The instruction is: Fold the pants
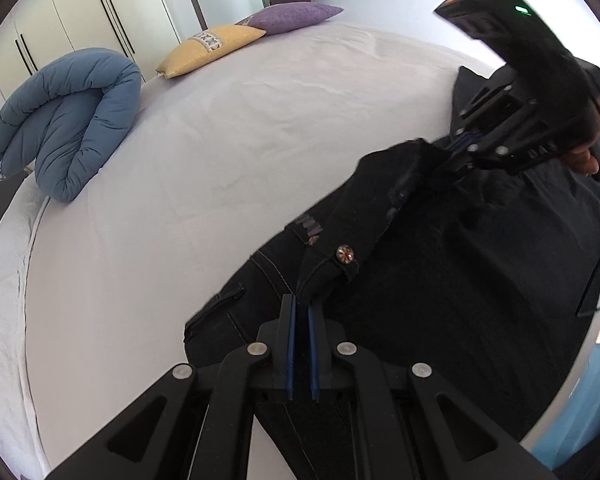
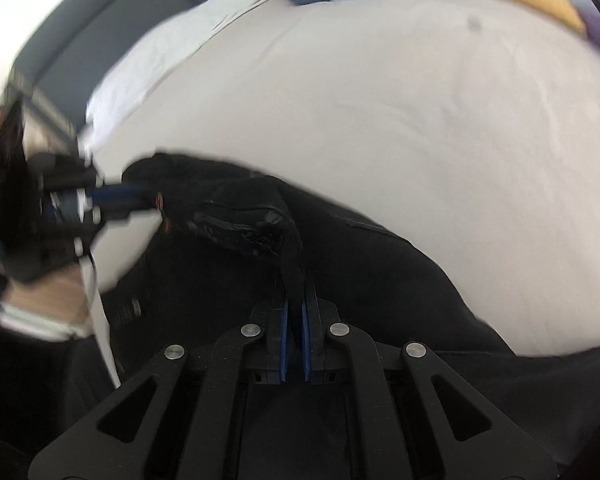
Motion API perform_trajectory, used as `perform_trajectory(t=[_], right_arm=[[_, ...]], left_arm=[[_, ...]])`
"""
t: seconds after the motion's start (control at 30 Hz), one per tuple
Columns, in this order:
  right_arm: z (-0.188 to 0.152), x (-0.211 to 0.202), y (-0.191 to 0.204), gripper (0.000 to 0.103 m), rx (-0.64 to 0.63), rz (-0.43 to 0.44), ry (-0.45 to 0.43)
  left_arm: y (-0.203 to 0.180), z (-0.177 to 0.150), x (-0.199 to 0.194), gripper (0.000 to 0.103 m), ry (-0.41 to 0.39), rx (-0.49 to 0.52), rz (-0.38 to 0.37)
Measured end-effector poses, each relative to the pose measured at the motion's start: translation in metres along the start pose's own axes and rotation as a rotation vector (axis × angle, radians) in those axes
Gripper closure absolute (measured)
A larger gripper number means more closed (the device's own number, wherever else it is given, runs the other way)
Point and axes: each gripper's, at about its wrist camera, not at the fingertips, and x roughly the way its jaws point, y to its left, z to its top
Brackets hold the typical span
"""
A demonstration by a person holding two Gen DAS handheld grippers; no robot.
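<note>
- Your left gripper [image 1: 302, 308] is clenching the waistband of the black pants [image 1: 440, 280] just beside the metal button [image 1: 345, 255]; the blue-lined fingers [image 1: 291, 344] are standing almost closed with a fold of denim caught at their tips.
- Your right gripper [image 2: 294, 300] is likewise gripping a bunched edge of the pants [image 2: 360, 272], the fabric rising in a dark strip straight out of its narrow gap.
- In the left wrist view your right gripper [image 1: 458, 152] is showing at the far right, its tips buried in the waistband, so you cannot see where they are meeting.
- The pants are lying on the near right part of the bed [image 1: 220, 160], with the waist edge lifted between your two grippers and the rest draping below; the legs are running out of frame at the bottom.
- The right wrist view is blurring heavily on its left side: your left gripper [image 2: 140, 200] and the hand [image 2: 48, 292] behind it are smeared, and details there are hard to read.
- At the far left of the bed a rolled blue duvet [image 1: 64, 120] is resting, partly cut off by the lens edge.
- A yellow pillow [image 1: 210, 48] and a purple pillow [image 1: 296, 16] are lying at the far end, touching each other.
- White wardrobe doors [image 1: 112, 12] are standing beyond the bed.
</note>
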Motion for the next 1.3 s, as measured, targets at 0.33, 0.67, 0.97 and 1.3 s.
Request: perform_trajectory(t=[0.33, 0.67, 0.97, 1.3], right_arm=[[-0.116, -0.013, 0.116, 0.099, -0.338, -0.298, 0.051], [-0.179, 0.009, 0.205, 0.099, -0.555, -0.489, 0.068], [-0.204, 0.036, 0.235, 0.099, -0.655, -0.596, 0.1], [-0.234, 0.055, 0.256, 0.099, -0.692, -0.649, 0.11]], left_arm=[[-0.074, -0.075, -0.017, 0.098, 0.083, 0.145, -0.015], [-0.097, -0.123, -0.02, 0.098, 0.107, 0.229, 0.008], [-0.11, -0.143, -0.02, 0.097, 0.095, 0.32, 0.028], [-0.101, -0.148, -0.017, 0.087, 0.091, 0.265, 0.04]])
